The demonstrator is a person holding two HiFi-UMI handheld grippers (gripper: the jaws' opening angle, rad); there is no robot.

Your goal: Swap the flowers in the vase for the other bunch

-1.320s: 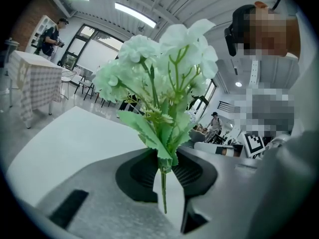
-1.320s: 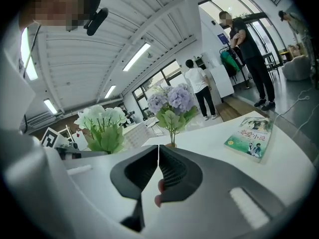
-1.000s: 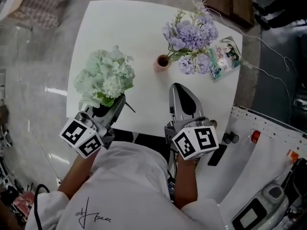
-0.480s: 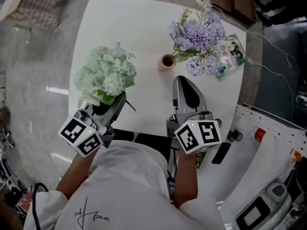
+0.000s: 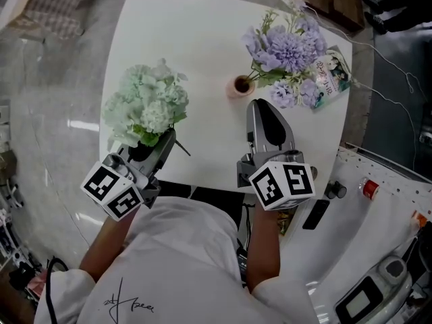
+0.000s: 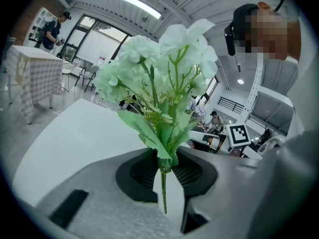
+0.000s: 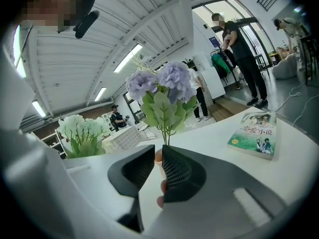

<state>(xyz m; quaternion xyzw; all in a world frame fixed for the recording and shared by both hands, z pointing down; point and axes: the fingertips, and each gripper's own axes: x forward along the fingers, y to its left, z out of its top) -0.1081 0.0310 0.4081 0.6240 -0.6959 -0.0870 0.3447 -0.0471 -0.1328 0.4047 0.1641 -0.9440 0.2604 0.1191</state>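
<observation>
A small pink vase (image 5: pixel 241 86) stands on the white table (image 5: pixel 182 39) and holds the purple bunch (image 5: pixel 287 49), which leans to the right. My right gripper (image 5: pixel 260 105) points at the vase from just short of it. Its jaws are opening, with a narrow gap and nothing between them; through the gap shows the vase (image 7: pixel 158 156), with the purple bunch (image 7: pixel 162 91) above it. My left gripper (image 5: pixel 166 140) is shut on the thin stem (image 6: pixel 163 185) of the pale green bunch (image 5: pixel 145 105), held upright above the table's near left part. From the right gripper view, the green bunch (image 7: pixel 79 131) appears at the left.
A paperback book (image 5: pixel 331 73) lies at the table's right edge beside the purple flowers. A white bench with a red button (image 5: pixel 370 189) and a black remote-like object (image 5: pixel 315 213) sits to the right. People stand far off in the room.
My right gripper has edged forward, closer to the vase. The left gripper and its green bunch have stayed where they were.
</observation>
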